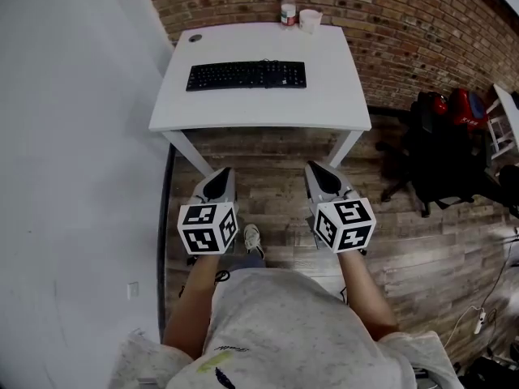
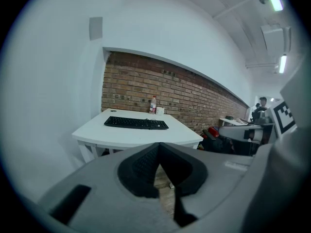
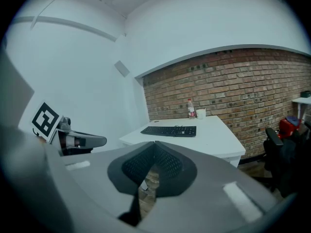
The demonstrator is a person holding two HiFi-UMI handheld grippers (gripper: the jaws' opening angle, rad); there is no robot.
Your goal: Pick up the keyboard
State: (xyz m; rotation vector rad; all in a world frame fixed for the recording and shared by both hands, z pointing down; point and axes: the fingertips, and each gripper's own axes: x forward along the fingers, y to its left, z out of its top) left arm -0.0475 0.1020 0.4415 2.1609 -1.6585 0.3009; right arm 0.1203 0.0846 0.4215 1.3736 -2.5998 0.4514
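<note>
A black keyboard point(image 1: 246, 75) lies flat near the middle of a white table point(image 1: 259, 108); it also shows in the left gripper view point(image 2: 136, 123) and the right gripper view point(image 3: 169, 130). My left gripper point(image 1: 220, 174) and right gripper point(image 1: 317, 168) hover side by side over the wooden floor, short of the table's near edge and well apart from the keyboard. Both are shut with nothing between the jaws, which meet at their tips in the left gripper view point(image 2: 159, 145) and the right gripper view point(image 3: 154, 143).
A plastic bottle point(image 1: 288, 7) and a white cup point(image 1: 310, 19) stand at the table's far edge by the brick wall; a small dark disc point(image 1: 195, 38) lies at the far left corner. A black office chair point(image 1: 442, 156) stands to the right, a white wall to the left.
</note>
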